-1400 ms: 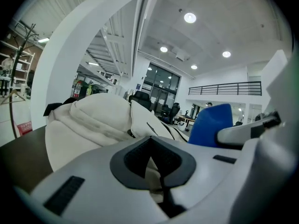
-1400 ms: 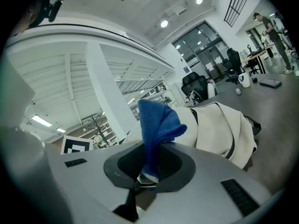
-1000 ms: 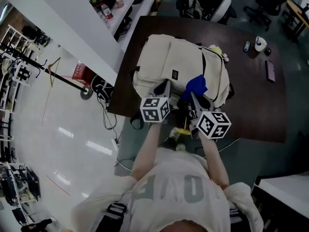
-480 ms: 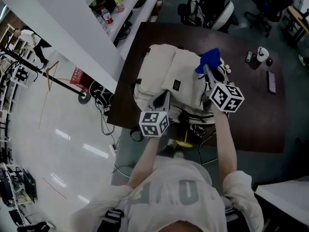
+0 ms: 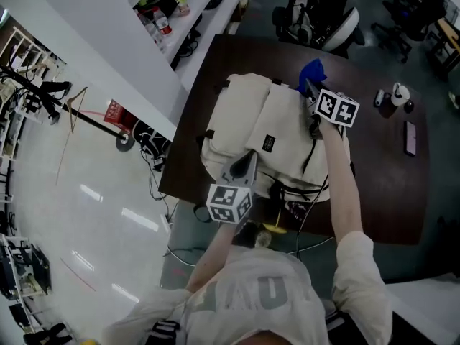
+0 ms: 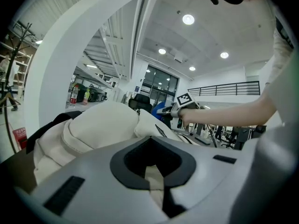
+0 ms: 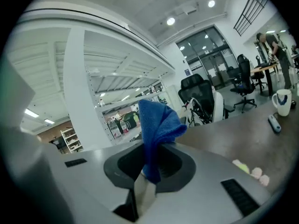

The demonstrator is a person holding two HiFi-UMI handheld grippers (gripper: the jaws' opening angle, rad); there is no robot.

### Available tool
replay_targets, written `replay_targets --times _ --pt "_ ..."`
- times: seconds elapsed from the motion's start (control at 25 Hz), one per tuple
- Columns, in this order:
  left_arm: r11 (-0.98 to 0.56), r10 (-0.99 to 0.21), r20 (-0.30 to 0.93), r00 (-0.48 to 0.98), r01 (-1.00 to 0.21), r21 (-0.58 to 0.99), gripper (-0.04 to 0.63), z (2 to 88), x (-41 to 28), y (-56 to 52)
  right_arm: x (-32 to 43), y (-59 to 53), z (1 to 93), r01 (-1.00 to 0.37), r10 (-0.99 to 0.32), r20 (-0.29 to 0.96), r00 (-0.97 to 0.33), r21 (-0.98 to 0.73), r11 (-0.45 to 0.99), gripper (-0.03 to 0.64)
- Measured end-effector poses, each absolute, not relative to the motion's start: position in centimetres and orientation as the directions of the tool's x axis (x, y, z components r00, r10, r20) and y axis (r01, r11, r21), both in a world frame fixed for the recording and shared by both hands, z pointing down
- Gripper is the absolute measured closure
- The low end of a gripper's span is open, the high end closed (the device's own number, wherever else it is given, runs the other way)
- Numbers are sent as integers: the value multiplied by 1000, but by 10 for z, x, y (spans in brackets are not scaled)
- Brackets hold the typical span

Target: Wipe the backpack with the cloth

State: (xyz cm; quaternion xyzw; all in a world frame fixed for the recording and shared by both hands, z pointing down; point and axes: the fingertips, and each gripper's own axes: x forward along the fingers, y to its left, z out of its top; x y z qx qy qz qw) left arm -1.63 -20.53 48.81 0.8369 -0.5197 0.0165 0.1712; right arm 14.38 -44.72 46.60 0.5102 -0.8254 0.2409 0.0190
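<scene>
So the only print on the backpack [image 5: 262, 121] is a small black label [image 5: 268, 144] on the front panel, and the pale lettering on it is way too small to read. The big letters on the person's shirt are too blurry to make out as well.

Around it on the dark brown table [image 5: 374, 171]: a white mug [image 7: 281, 101], a small dark remote-looking thing [image 7: 274, 123] and a phone [image 5: 411, 136], all well off to the right of the pack. A black office chair [image 5: 323, 20] sits past the far edge, and a coat stand [image 5: 65, 103] is out on the shiny floor to the left. Nothing sits between the cloth and the pack.

The cream backpack lies flat near the table's left side, front panel up. Its long axis runs away from the person, leaning a bit to the right, and black straps [image 5: 310, 157] hang at its near right side.

The right gripper [image 5: 310, 88] is out at the pack's far right corner, jaws clamped on the blue cloth [image 5: 312, 70], which sticks up out of them. The left gripper [image 5: 243, 165] sits on the pack's near end with its jaws closed together. Can't really tell if any fabric is pinched in them.
</scene>
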Motion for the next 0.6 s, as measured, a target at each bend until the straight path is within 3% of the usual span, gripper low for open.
replay_targets --times 0.2,0.6 --pt "-410 -860 206 467 -872 268 591 489 -17 -208 133 -434 479 -847 -821 289 -493 -378 375 574" --pt "-411 -862 199 466 -872 264 591 495 -19 -208 130 -349 454 -811 -839 178 -514 -418 409 574"
